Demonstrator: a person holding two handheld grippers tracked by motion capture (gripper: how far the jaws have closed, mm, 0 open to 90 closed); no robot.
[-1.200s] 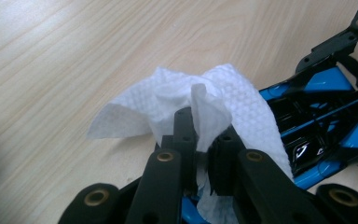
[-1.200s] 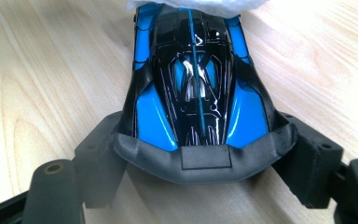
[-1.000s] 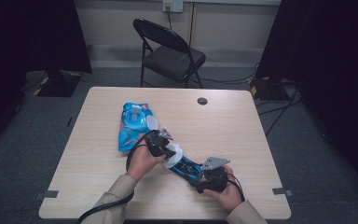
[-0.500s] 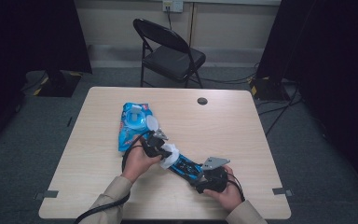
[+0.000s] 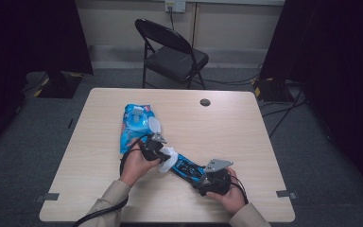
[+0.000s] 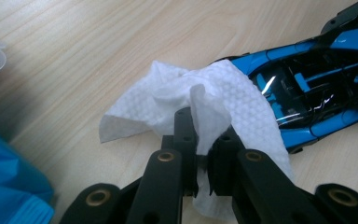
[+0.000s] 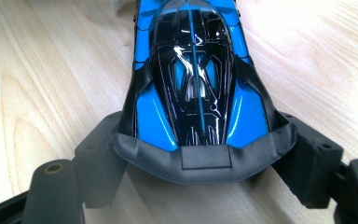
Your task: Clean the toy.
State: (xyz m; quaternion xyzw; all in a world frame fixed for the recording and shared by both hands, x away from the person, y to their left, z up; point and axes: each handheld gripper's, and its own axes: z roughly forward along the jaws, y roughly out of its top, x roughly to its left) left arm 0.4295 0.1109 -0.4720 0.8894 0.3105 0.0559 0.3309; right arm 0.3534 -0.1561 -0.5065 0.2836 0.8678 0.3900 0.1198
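Here the left gripper [image 6: 204, 140], jaws clamped on a white wipe [image 6: 223, 98], wipes the blue toy car [image 7: 193, 70] that the right gripper [image 7: 200, 161] clasps by its rear, so the next stroke likely calls for a steady drag along the body.

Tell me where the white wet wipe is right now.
In the high view the white wet wipe sits left of table centre, pinched in the left gripper, against the blue-and-black toy car, just below the blue wipes pack.
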